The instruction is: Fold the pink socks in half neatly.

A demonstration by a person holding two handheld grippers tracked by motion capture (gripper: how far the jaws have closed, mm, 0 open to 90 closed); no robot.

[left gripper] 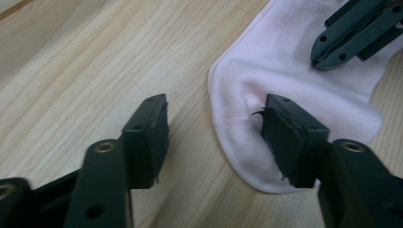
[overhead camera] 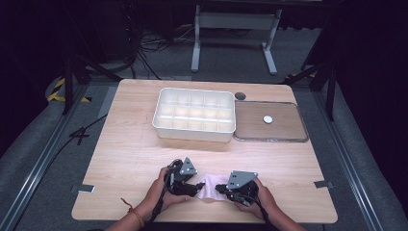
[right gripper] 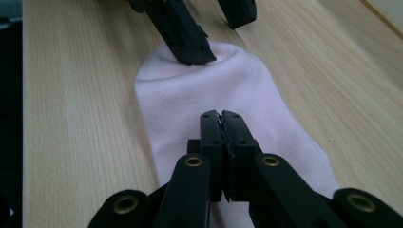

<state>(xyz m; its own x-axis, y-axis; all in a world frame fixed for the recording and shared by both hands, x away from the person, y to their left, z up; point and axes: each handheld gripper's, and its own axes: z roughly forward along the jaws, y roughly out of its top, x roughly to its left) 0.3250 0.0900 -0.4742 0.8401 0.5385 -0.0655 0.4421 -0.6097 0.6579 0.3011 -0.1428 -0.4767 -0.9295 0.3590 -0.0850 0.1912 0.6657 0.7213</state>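
The left gripper [left gripper: 214,130] stands with its jaws apart, one pad on bare table [left gripper: 95,71] and the other resting over the rounded toe end of the pale pink sock [left gripper: 285,66]; nothing is pinched between them. Just beyond it, the right gripper [right gripper: 221,118] is clenched tight, its closed tips lying on the sock's middle, though whether fabric is actually caught between them cannot be told. The sock lies flat between the two hands at the near table edge, well short of the white compartment box [overhead camera: 194,114] and the flat tray [overhead camera: 269,137] beside it. To do this step well, I judge the left jaws should straddle the toe edge squarely and bite only the fabric, while the right holds the middle down so the sock does not slide or bunch.
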